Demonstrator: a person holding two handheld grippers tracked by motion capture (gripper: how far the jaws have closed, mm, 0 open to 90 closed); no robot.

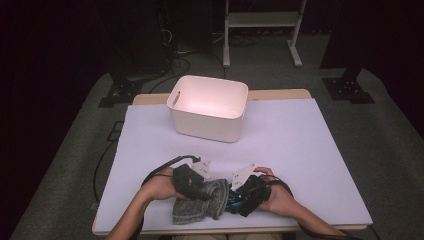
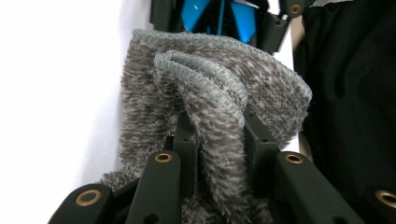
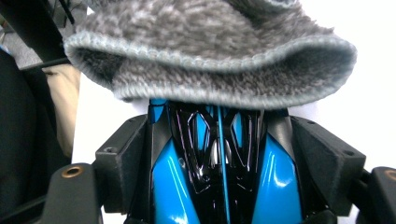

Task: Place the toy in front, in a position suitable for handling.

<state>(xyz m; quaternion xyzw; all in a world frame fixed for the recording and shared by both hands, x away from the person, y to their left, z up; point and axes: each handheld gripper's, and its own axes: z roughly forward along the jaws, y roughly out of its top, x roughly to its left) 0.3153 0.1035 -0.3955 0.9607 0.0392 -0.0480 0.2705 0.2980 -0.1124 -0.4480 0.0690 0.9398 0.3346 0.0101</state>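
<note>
A grey fuzzy knitted cloth (image 1: pixel 195 209) lies near the table's front edge, between two hands. My left gripper (image 1: pixel 201 189) is shut on a raised fold of this cloth (image 2: pixel 261 88), with the hemmed edge standing up between its jaws (image 2: pixel 217 133). My right gripper (image 1: pixel 241 192) is shut on a glossy blue and black object (image 3: pixel 173 186). That object's far end sits at the cloth's open hemmed mouth (image 3: pixel 210 37), which droops over it. The blue object (image 2: pixel 219 16) shows beyond the cloth in the left gripper view.
A white plastic bin (image 1: pixel 207 122) with a handle slot stands at the back middle of the pale sheet-covered table (image 1: pixel 300 150). Dark floor, cables and a white stand frame (image 1: pixel 260 20) lie beyond the table. A dark garment (image 2: pixel 350 93) sits close to the grippers.
</note>
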